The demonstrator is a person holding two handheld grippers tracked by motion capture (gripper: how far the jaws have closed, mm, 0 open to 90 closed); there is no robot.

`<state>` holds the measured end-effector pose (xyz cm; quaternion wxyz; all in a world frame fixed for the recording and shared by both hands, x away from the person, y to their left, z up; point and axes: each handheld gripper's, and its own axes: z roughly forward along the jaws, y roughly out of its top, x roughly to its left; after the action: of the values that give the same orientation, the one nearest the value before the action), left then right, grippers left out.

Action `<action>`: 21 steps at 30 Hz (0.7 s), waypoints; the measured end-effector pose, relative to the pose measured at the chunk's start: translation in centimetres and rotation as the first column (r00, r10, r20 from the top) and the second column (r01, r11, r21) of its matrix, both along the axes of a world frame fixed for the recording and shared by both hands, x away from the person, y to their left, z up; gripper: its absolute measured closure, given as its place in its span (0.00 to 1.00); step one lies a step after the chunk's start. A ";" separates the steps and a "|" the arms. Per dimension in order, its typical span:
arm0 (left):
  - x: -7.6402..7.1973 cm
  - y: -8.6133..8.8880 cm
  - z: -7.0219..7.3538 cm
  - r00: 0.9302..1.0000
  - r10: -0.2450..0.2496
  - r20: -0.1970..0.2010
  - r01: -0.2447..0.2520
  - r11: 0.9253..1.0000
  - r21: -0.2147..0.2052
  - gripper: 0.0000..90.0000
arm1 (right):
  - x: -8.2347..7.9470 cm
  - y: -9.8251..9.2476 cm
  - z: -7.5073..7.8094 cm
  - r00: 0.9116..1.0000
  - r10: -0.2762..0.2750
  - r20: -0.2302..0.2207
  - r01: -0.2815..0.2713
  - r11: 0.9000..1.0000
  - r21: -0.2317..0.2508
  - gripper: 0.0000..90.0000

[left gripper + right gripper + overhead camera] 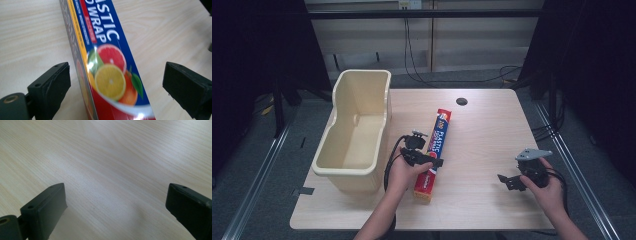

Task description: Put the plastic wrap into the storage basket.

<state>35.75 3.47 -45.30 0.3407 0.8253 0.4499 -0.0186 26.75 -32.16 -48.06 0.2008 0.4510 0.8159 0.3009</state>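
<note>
Left gripper view: fingers [50, 85] astride wrap box [110, 72].

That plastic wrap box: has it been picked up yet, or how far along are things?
Nothing looks done yet: the plastic wrap box lies flat on the table, and the cream bin beside it is empty. In hand: the left tool is open astride the box, not gripping. The right tool hangs open over bare wood. Gripping and lifting remain.

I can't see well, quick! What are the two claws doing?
Left gripper: open, jaws either side of the plastic wrap box, not squeezing.
Right gripper: open, holding nothing.
</note>
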 end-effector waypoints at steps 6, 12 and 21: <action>2.0 -1.6 -0.5 0.999 0.042 0.008 -0.042 0.999 0.029 0.14 | 0.1 0.0 0.1 1.000 -0.003 0.006 0.003 1.000 0.007 0.03; 3.5 -3.1 -1.2 0.998 0.059 0.013 -0.060 0.994 0.093 0.17 | 0.1 0.0 0.1 1.000 0.002 0.009 -0.002 1.000 0.010 0.03; 4.8 -4.1 -1.9 0.998 0.060 -0.003 -0.059 0.982 0.181 0.29 | 0.2 -0.1 0.2 1.000 0.005 0.012 -0.005 1.000 0.013 0.03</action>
<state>40.56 -0.61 -47.20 0.2629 0.8389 0.4756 0.0290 26.94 -32.27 -47.89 0.2022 0.4485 0.8138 0.3094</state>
